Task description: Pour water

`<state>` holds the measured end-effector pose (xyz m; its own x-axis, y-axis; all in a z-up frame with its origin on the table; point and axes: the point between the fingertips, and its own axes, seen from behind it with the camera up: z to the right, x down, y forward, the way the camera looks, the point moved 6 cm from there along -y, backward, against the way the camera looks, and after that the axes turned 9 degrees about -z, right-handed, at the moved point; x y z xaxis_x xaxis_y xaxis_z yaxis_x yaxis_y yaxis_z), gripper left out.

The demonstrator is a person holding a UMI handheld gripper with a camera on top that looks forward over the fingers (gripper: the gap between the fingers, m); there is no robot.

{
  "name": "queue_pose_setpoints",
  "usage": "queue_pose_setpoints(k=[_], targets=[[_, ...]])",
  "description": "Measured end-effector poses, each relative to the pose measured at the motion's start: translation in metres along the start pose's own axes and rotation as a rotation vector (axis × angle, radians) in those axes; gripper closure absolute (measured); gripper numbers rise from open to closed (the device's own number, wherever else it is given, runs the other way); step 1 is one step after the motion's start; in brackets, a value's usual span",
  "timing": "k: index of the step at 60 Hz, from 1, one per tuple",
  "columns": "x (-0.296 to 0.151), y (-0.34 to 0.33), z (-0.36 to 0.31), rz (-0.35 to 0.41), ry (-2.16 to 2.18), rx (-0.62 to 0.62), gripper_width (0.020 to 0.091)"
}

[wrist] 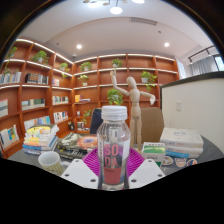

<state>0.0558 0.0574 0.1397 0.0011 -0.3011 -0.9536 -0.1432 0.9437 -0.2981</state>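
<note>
A clear plastic bottle (113, 145) with a white cap and a pink "SODA" label stands upright between my fingers. My gripper (113, 163) is shut on the bottle, its magenta pads (93, 161) pressing the label from both sides. The bottle seems lifted above the dark table (205, 152). A white cup (51, 161) sits on the table to the left of the fingers, a little ahead of them.
Stacked books (40, 138) lie at the left beyond the cup, and boxes (181, 141) at the right. A wooden mannequin (134, 97) stands behind the bottle. Bookshelves (30, 90) line the far walls.
</note>
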Motion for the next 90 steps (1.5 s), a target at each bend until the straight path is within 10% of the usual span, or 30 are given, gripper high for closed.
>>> queue_pose_setpoints(k=[29,40,48,90], targets=[[0.034,0.02,-0.007,0.026,-0.041,0.049,0.0773],[0.037,0.019,-0.008,-0.003,-0.03,0.059,0.0601],[0.048,0.004,-0.007,-0.072,0.009,0.079,0.0248],[0.072,-0.155,-0.024,-0.112,0.069,0.269,0.0251]])
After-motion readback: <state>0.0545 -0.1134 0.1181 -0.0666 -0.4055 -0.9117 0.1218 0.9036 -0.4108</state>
